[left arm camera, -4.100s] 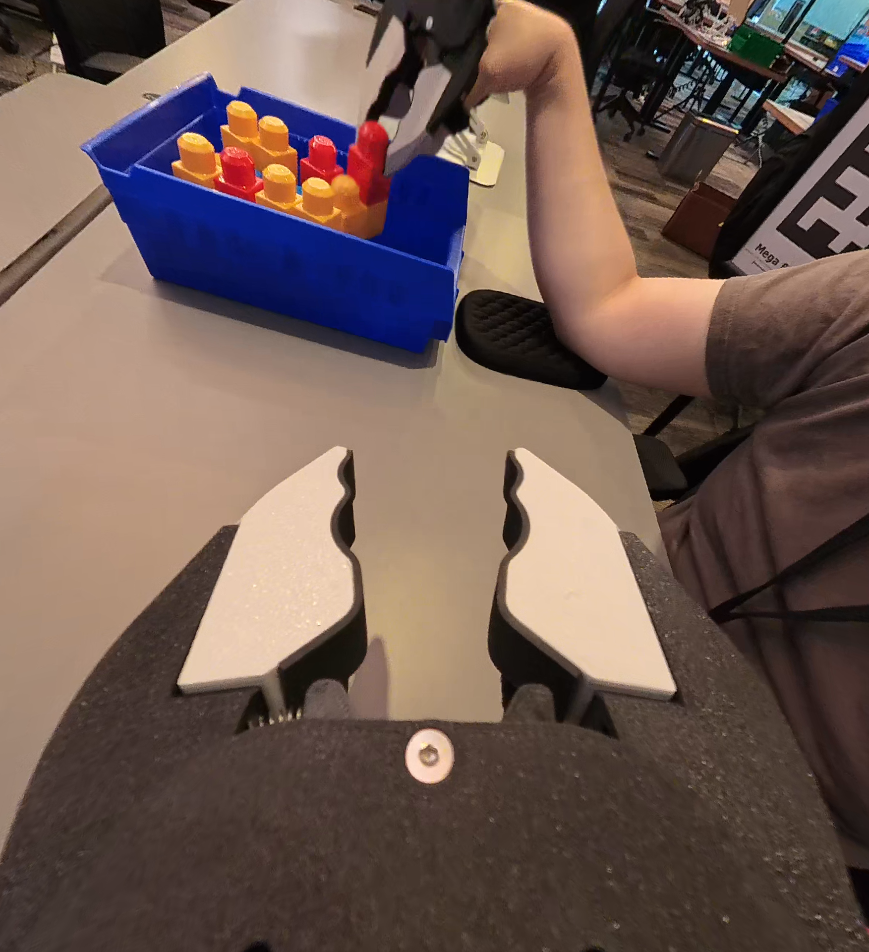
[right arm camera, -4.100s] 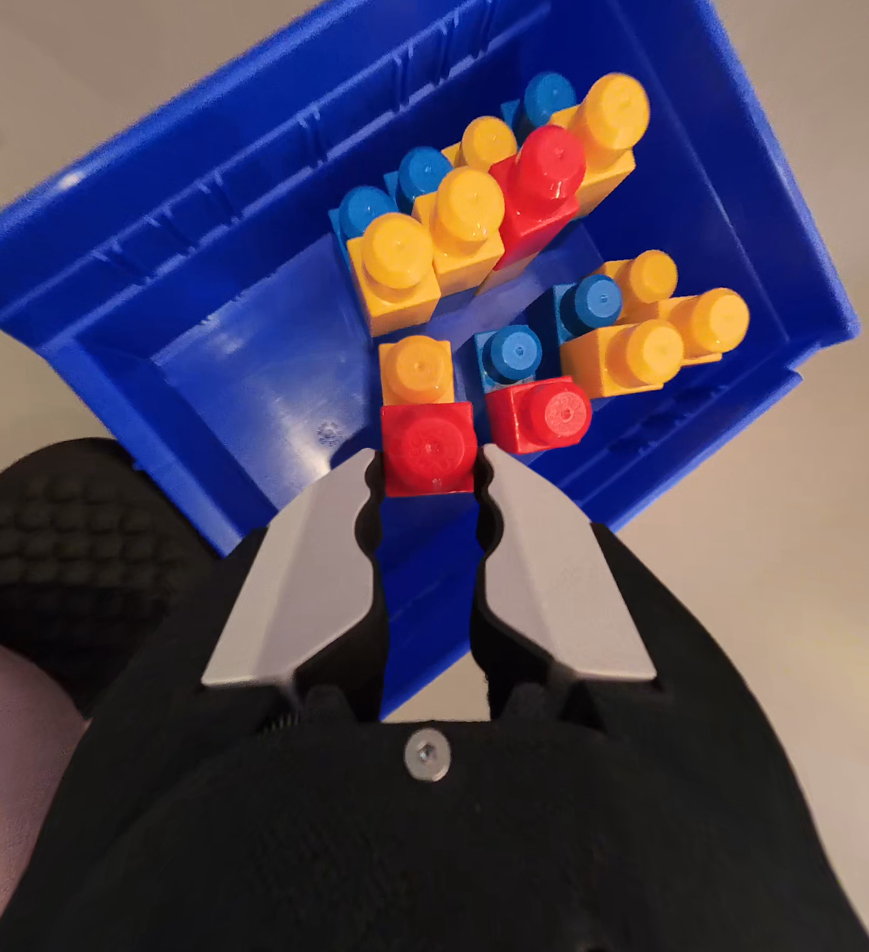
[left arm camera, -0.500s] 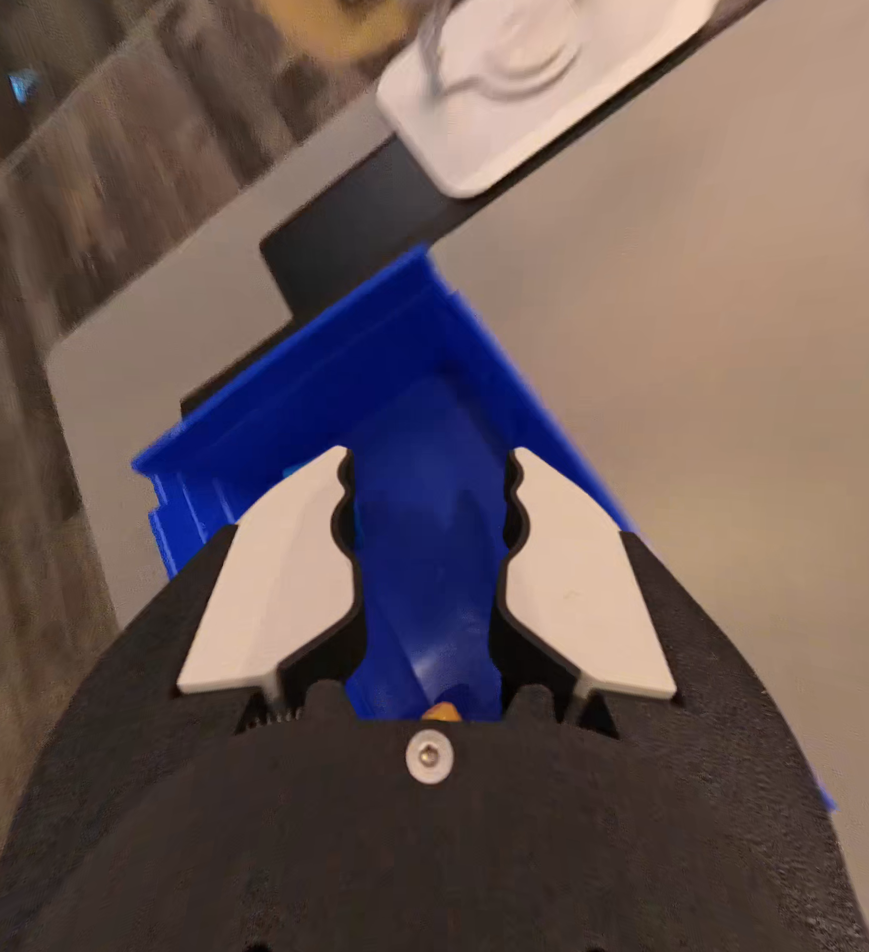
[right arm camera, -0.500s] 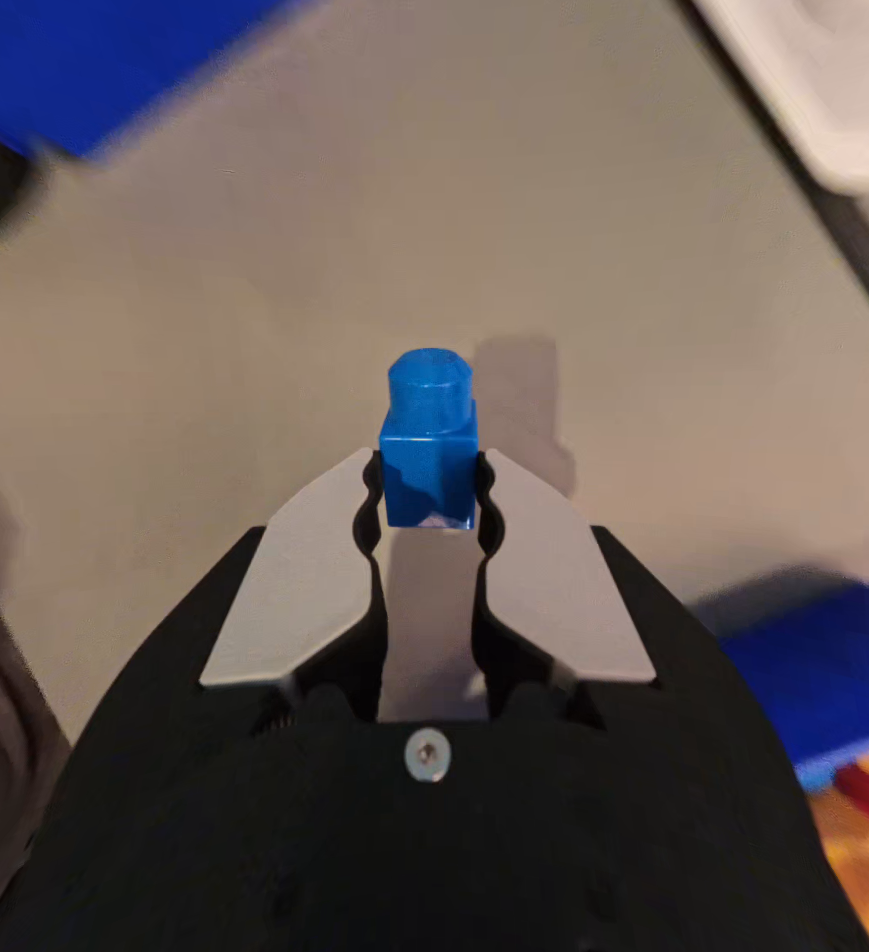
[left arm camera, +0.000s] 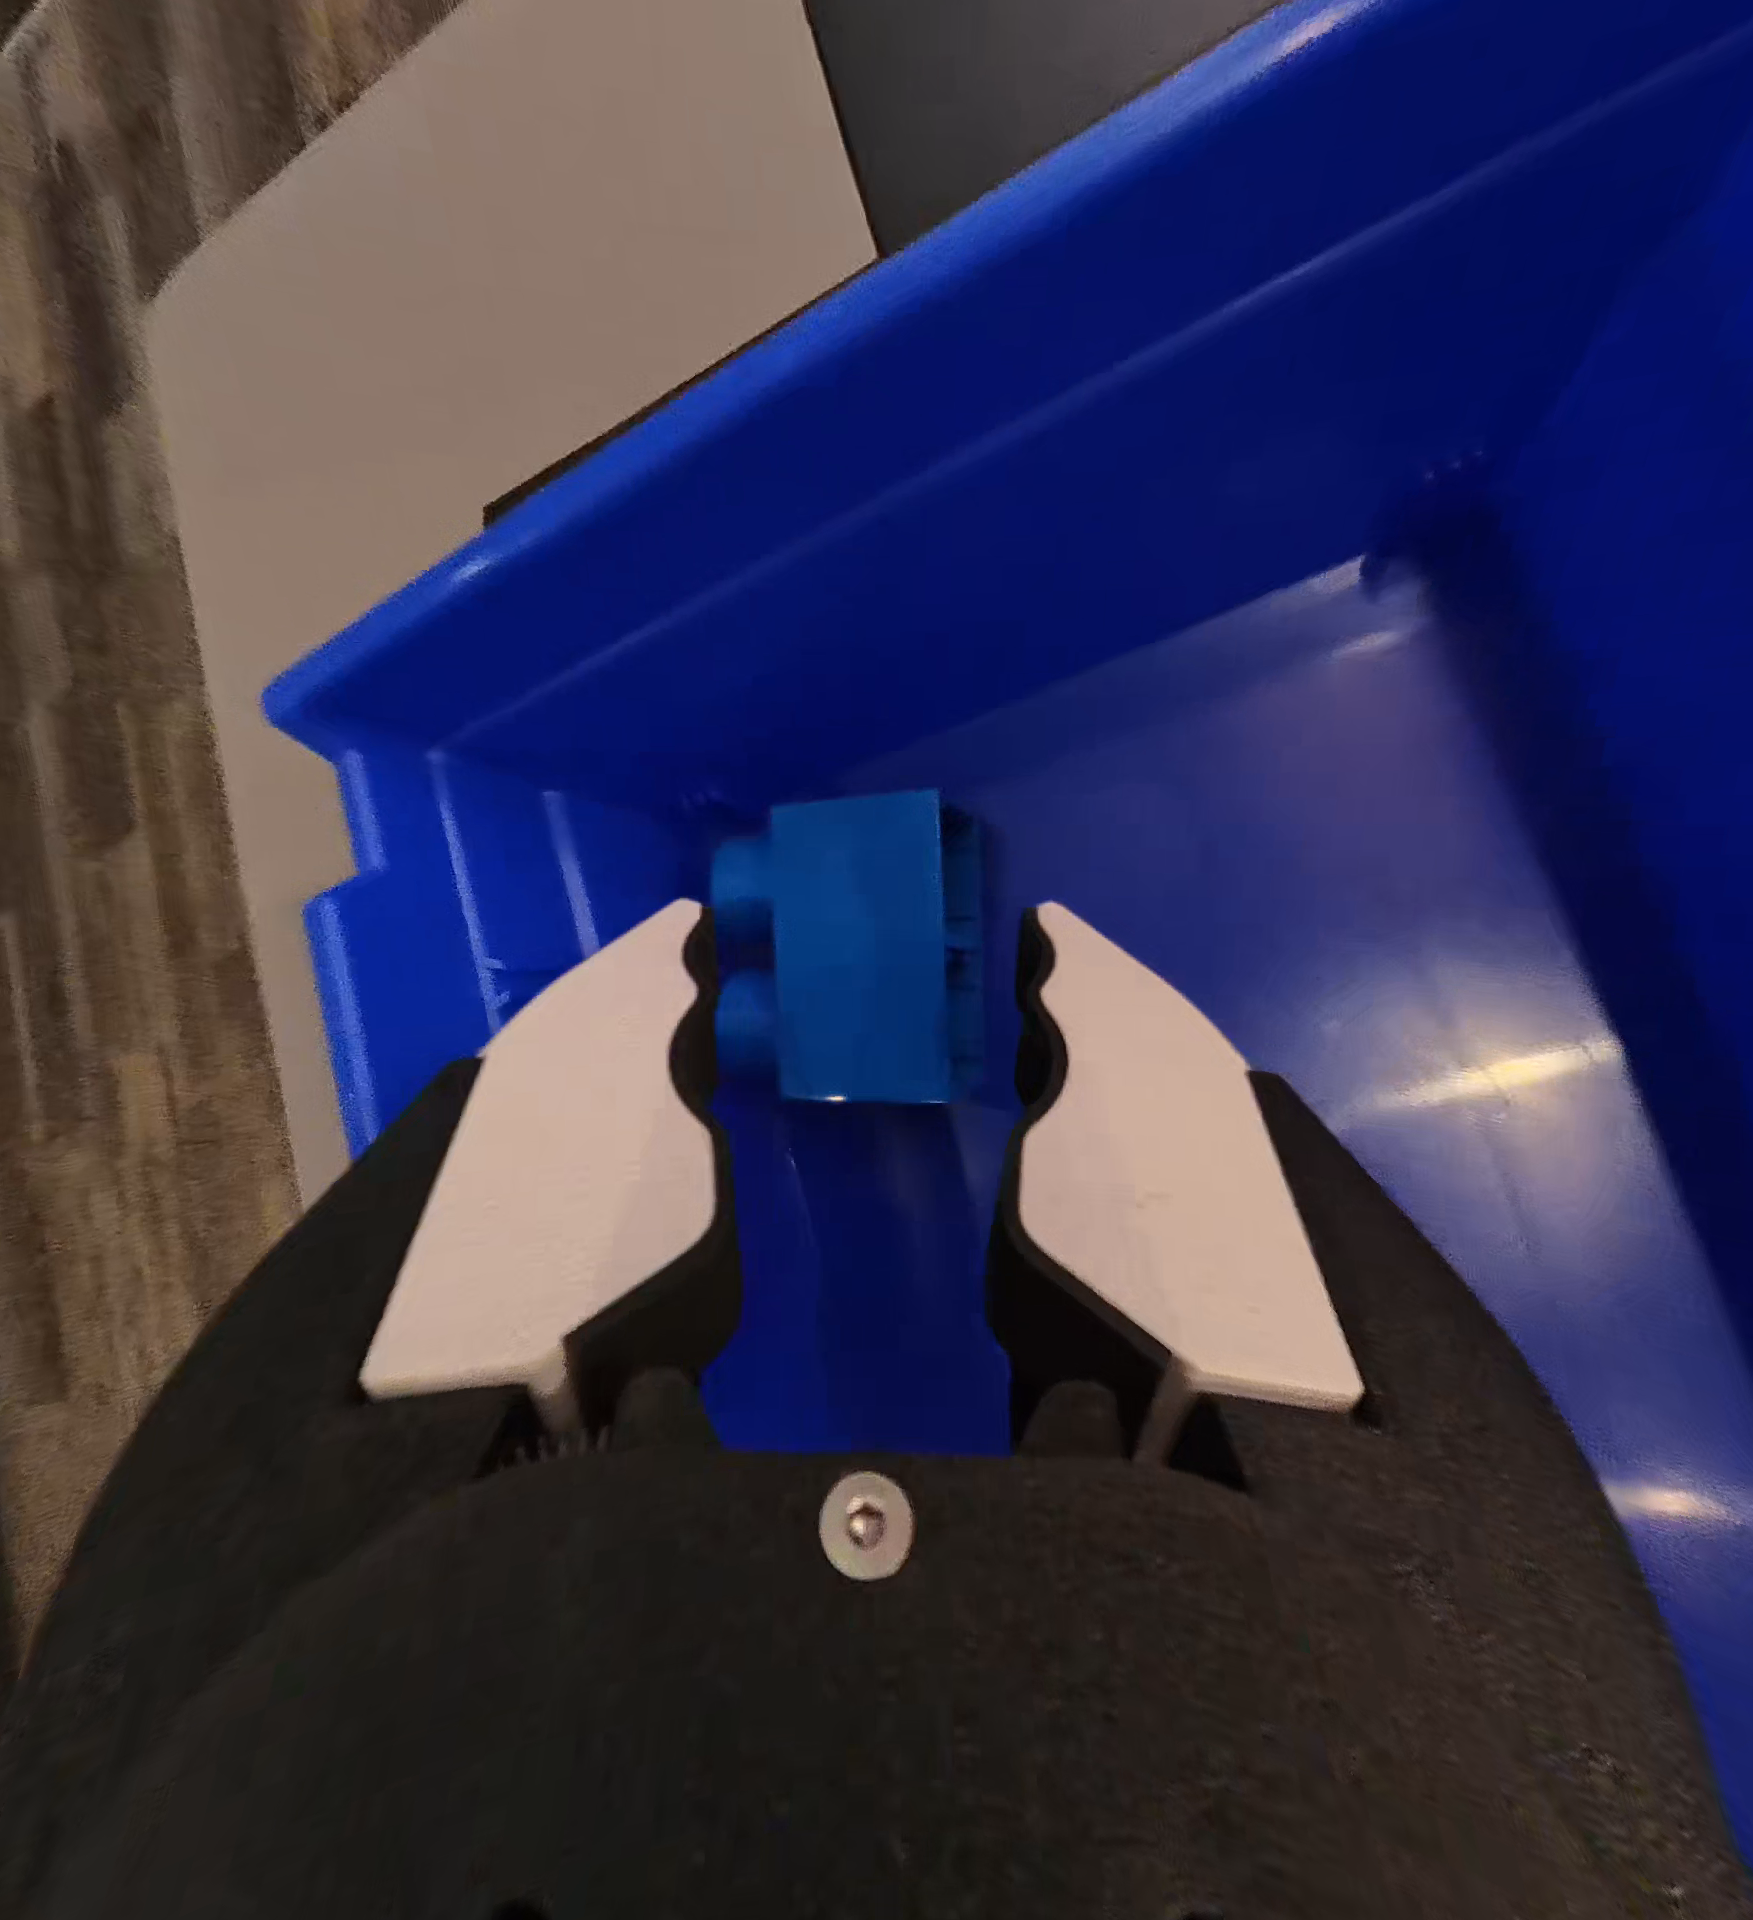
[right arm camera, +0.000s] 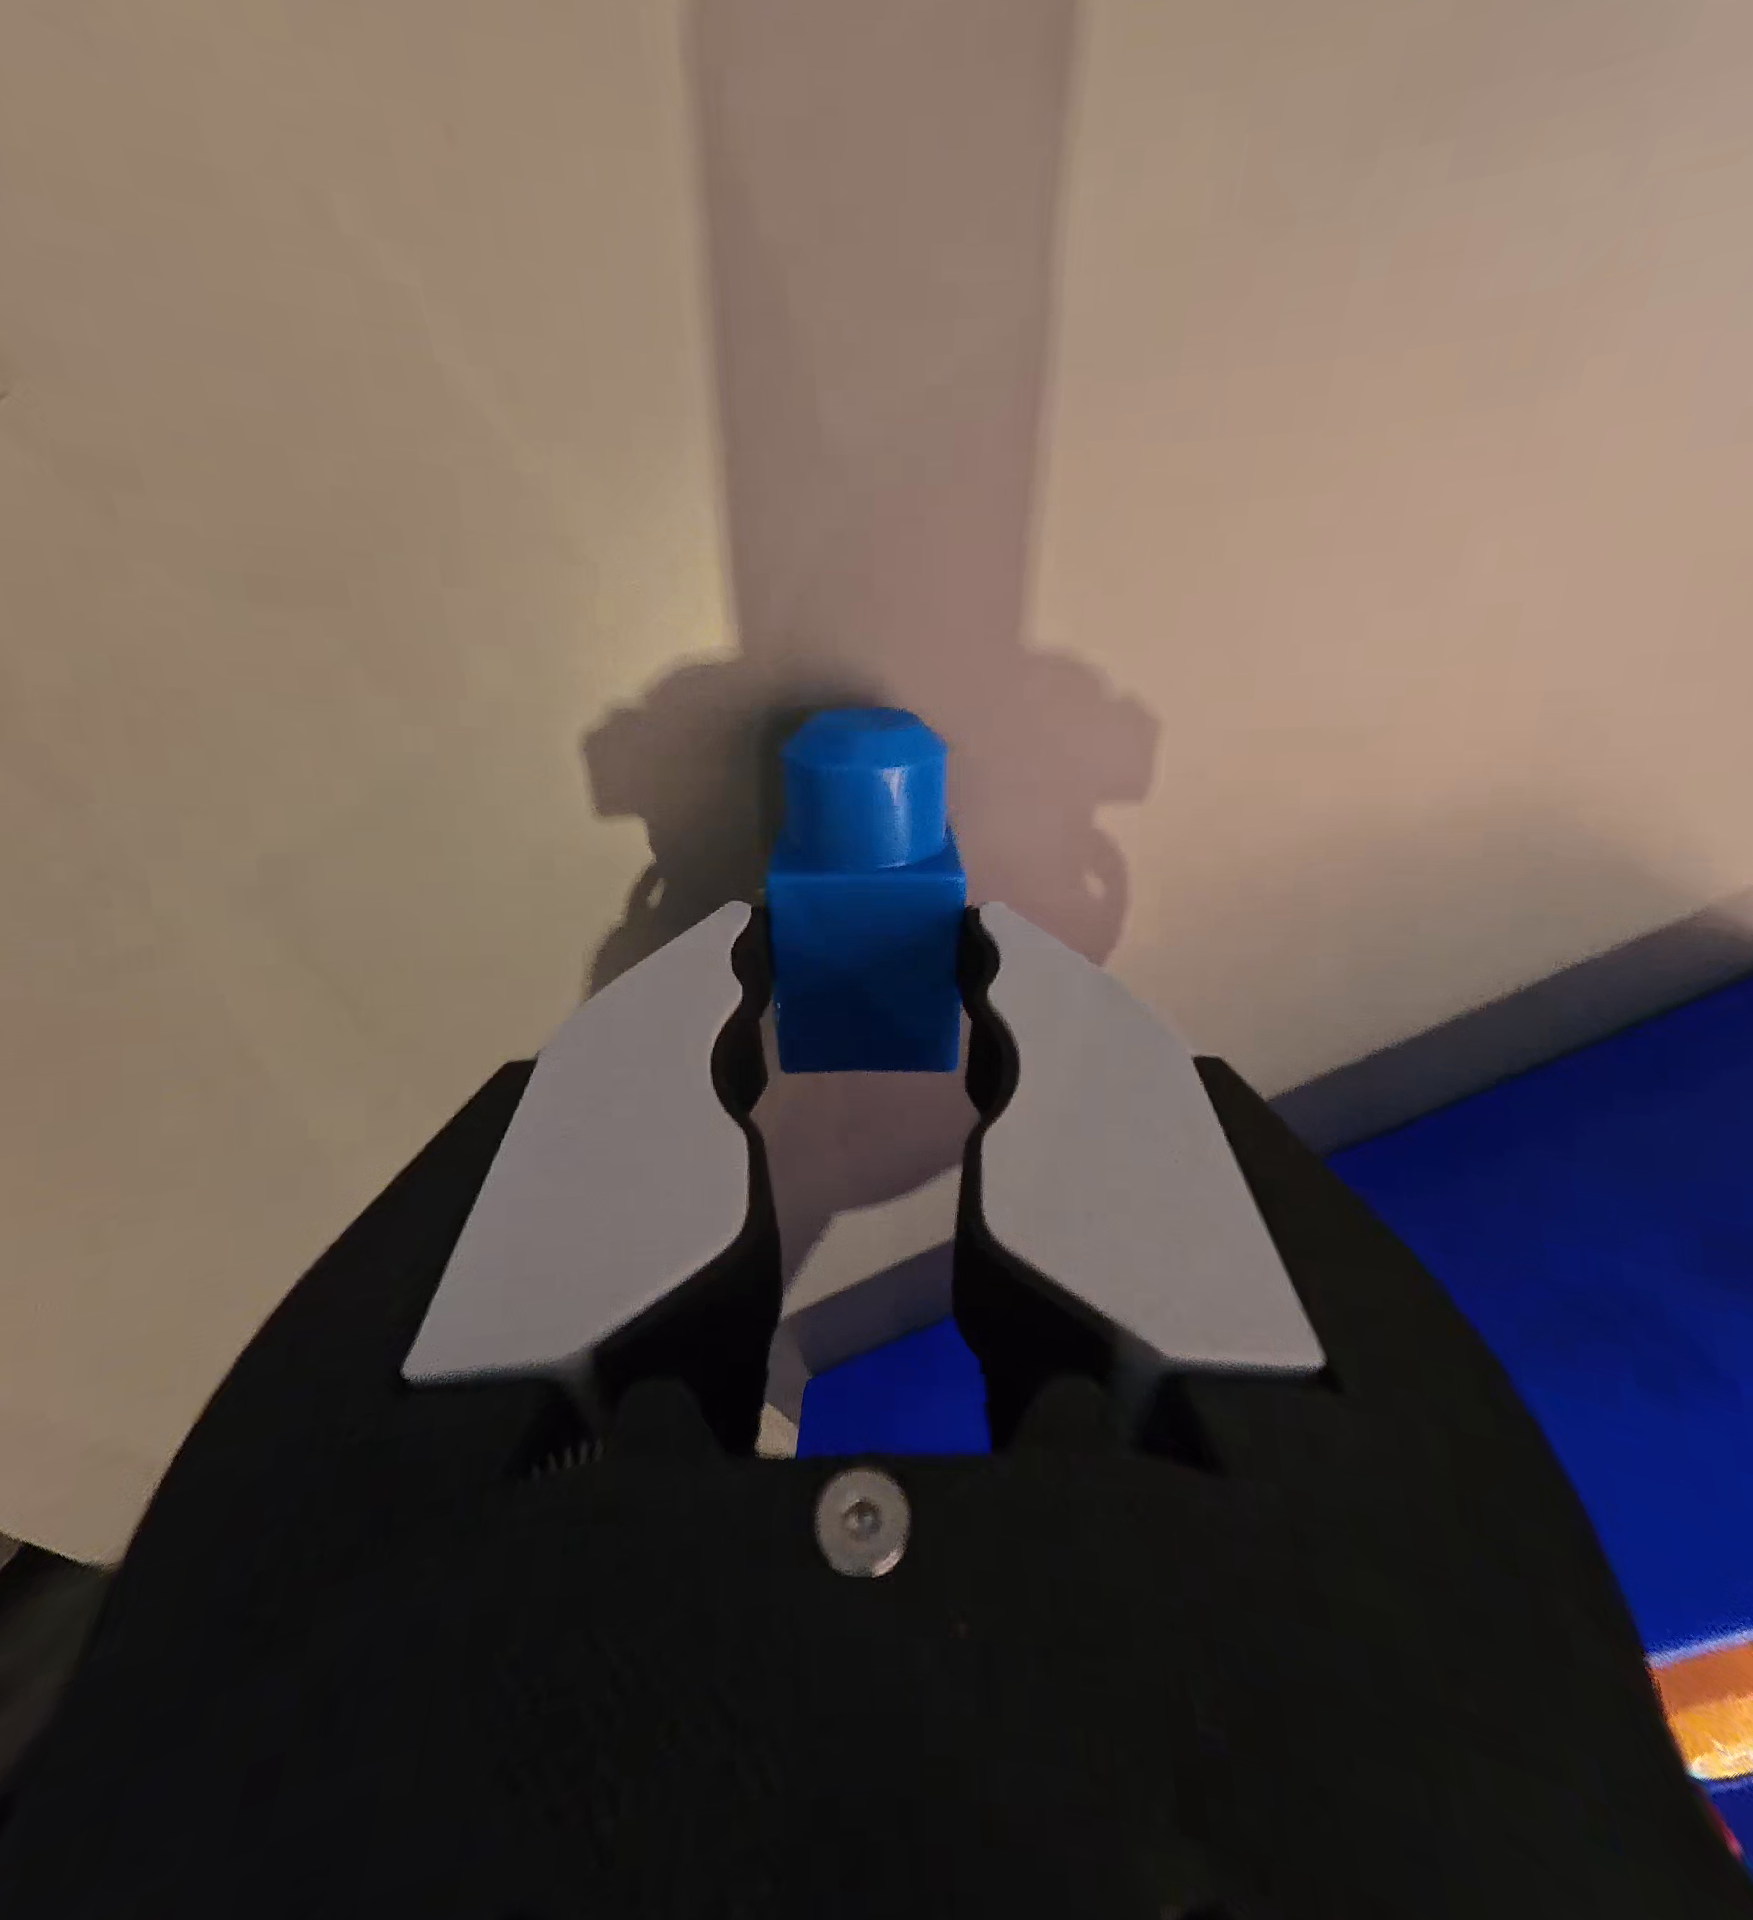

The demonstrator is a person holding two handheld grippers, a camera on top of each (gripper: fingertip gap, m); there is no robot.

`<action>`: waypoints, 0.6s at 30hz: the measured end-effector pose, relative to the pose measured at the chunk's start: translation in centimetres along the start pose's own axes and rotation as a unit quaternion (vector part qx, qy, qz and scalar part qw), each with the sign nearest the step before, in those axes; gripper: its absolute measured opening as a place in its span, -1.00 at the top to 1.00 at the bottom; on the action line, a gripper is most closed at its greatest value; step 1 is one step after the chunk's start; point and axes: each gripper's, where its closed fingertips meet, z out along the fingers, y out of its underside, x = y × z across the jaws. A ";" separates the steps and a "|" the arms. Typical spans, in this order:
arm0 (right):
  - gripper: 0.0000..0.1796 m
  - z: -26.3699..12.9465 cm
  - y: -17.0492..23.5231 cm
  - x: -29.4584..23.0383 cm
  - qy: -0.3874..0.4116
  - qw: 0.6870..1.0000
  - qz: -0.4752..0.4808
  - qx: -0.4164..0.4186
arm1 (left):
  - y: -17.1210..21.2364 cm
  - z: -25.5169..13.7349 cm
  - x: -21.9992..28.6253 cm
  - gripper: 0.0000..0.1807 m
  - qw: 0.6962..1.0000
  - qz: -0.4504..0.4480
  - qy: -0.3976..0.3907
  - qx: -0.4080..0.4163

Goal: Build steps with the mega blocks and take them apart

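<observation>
Right wrist view: right hand-held gripper [right arm camera: 861,914] clamped on a small one-stud blue block [right arm camera: 864,966], stud pointing away from the camera, held above a bare beige worktop [right arm camera: 332,416]. Cannot tell whether touching the surface or hanging just over it. Blue bin [right arm camera: 1578,1299] at lower right, with orange and red blocks [right arm camera: 1745,1756] blurred at its edge.

Left wrist view: left hand-held gripper [left arm camera: 864,914] reaching down inside the same blue bin [left arm camera: 1059,499], fingers apart on either side of a two-stud blue block [left arm camera: 856,966] lying on its side in the corner. Left finger close against the studs, right finger showing a gap; no grip taken yet.

Judged as the early building stage: gathering bricks. Next, probably: closing the left fingers on the two-stud block, lifting clear of the wall, then seating the small block.
</observation>
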 end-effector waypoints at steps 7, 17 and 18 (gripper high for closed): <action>0.59 -0.7 -1.0 -0.4 0.006 0.999 -0.022 0.024 | 1.8 1.6 0.7 0.32 0.999 0.004 0.025 -0.037; 0.59 -2.5 -2.0 -0.9 0.018 0.997 -0.040 0.065 | 2.5 1.0 3.6 0.45 0.994 0.035 0.093 -0.050; 0.59 -2.5 -2.0 -0.9 0.018 0.997 -0.042 0.064 | 2.5 0.8 3.9 0.49 0.993 0.043 0.099 -0.052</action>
